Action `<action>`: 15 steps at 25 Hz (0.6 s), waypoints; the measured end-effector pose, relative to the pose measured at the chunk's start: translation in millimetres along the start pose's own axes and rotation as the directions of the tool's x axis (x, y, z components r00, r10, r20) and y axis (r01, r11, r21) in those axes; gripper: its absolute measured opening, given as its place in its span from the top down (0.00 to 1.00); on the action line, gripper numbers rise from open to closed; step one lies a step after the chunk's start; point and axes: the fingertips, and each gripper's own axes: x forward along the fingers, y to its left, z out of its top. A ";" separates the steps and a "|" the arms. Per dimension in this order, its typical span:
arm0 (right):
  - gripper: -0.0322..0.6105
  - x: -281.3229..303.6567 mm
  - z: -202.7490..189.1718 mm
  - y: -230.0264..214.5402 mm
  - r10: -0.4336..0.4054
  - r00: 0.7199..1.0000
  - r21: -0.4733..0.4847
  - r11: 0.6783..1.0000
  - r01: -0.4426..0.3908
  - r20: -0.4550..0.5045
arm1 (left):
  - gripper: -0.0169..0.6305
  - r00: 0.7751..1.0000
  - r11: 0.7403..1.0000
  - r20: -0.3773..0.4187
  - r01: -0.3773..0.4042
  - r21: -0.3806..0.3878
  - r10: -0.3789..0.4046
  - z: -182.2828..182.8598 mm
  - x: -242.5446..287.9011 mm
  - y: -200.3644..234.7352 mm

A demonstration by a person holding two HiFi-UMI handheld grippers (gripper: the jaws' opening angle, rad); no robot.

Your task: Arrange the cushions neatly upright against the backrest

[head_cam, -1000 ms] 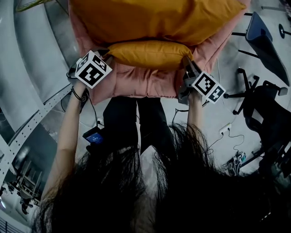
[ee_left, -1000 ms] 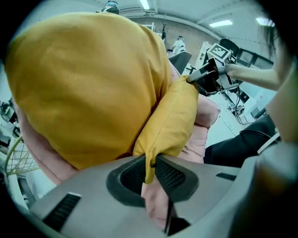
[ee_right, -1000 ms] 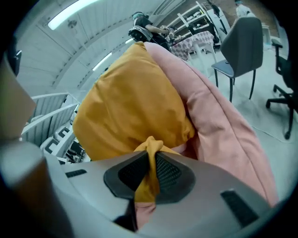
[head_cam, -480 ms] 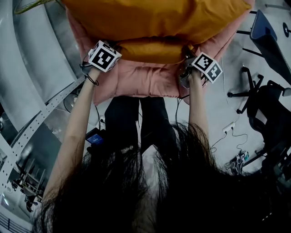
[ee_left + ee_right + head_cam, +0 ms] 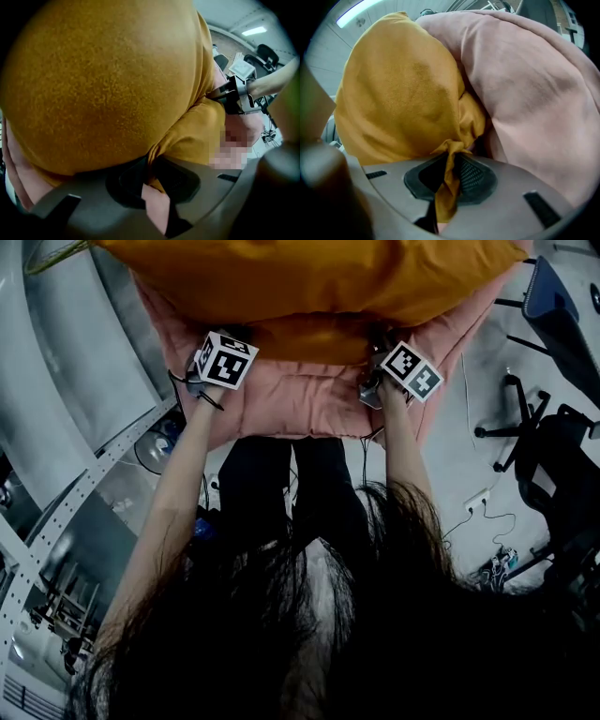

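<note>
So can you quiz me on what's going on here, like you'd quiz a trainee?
1. True or false: the right hand-held gripper is shut on a fold of the smaller orange cushion.
2. What colour is the seat under that cushion? A grey, B pink, C blue.
3. Counting the left hand-held gripper, how many grippers pinch this cushion?

Key: 1 true; 2 B; 3 two.

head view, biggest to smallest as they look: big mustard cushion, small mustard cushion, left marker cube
1. big mustard cushion
2. small mustard cushion, partly covered
3. left marker cube, though it sits nearer the camera
</note>
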 end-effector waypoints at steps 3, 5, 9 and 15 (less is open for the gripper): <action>0.86 -8.8 0.1 4.9 0.008 1.000 -0.035 0.999 -0.008 0.007 | 0.87 0.999 0.999 0.036 -0.014 0.035 0.013 -0.8 -8.9 -4.5; 0.85 -17.0 0.4 7.5 0.005 1.000 -0.051 0.999 -0.005 0.008 | 0.86 0.998 0.997 0.060 -0.034 0.064 0.030 -3.6 -18.0 -6.3; 0.64 -31.9 5.1 10.9 -0.015 1.000 -0.071 0.997 0.016 0.024 | 0.68 0.996 1.000 0.083 -0.023 0.008 0.022 -14.9 -39.5 2.4; 0.60 -77.6 31.1 37.1 0.040 0.990 -0.144 0.989 -0.020 0.135 | 0.64 0.991 0.993 0.122 0.068 -0.096 -0.056 -22.9 -75.3 -4.3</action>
